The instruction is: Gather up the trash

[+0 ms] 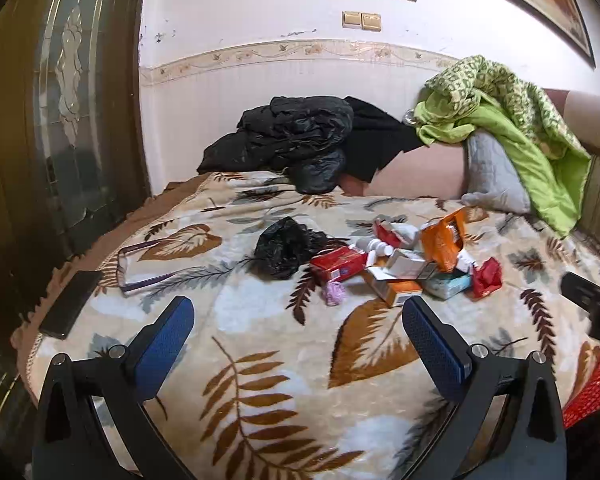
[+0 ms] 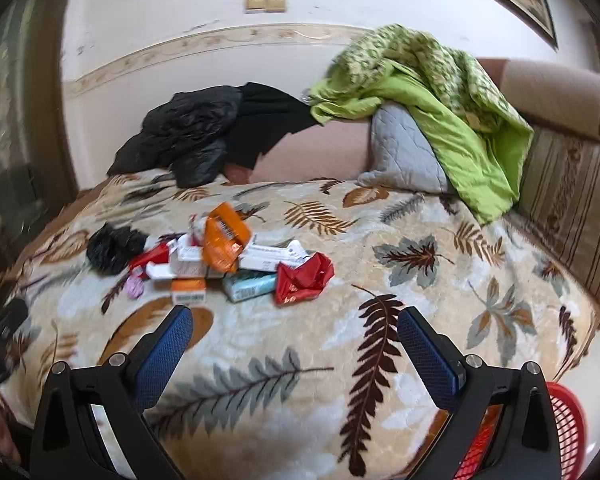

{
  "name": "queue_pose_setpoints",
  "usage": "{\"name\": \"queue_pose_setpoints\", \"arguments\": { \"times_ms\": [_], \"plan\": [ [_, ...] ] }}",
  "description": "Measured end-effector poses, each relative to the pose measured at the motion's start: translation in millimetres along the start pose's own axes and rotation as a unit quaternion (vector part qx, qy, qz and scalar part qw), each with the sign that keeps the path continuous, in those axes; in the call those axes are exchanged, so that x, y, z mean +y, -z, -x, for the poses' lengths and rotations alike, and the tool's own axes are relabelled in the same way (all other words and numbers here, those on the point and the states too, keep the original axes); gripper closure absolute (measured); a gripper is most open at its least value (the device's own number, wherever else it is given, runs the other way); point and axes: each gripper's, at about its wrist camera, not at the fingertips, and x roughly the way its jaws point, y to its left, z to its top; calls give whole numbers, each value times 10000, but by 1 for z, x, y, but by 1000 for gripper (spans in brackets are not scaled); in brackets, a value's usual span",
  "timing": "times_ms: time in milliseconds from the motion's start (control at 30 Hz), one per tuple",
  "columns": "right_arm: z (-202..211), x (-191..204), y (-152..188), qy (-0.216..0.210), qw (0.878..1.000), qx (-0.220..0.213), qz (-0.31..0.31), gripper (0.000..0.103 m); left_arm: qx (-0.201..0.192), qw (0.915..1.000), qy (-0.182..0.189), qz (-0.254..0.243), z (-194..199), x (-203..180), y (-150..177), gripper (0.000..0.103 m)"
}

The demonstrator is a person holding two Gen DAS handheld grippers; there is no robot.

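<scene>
Both tools are released: our left gripper (image 1: 298,322) and right gripper (image 2: 295,330) stand with jaws fully spread and nothing between them, each hovering above the leaf-print blanket (image 1: 268,380) and tilted down toward it. The trash pile (image 1: 408,264) lies mid-bed, ahead of both grippers and well apart from their pads. The red basket (image 2: 568,428) sits at the near right edge of the bed, partly hidden behind the right gripper. Step in hand, as we judge it: the first approach to the pile. To do it well we would take loose outliers first, the red wrapper (image 2: 304,278) with the right and the pink scrap (image 1: 334,293) with the left, pinching across a narrow side and lifting clear of the pile so nothing tumbles. The plush blanket may snag, so come down shallow. Count: one black bag (image 1: 290,246), one orange pouch (image 1: 444,240), one white bottle (image 1: 374,246), one teal box (image 1: 448,285), one red wrapper, one pink scrap; cartons overlap, roughly four, exact number unclear. One phone (image 1: 72,304) lies left, likely not trash.
</scene>
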Motion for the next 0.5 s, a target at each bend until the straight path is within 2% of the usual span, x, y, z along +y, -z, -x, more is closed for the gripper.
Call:
{"name": "queue_pose_setpoints", "arguments": {
  "times_ms": [200,500],
  "plan": [
    [6,-9,2,204,9997,87,-81,0,202,9998,-24,37,-7,2,-2,0],
    [7,-13,4,391,9992,101,-60,0,147,9998,-50,-153,-3,-5,-1,0]
  ]
}}
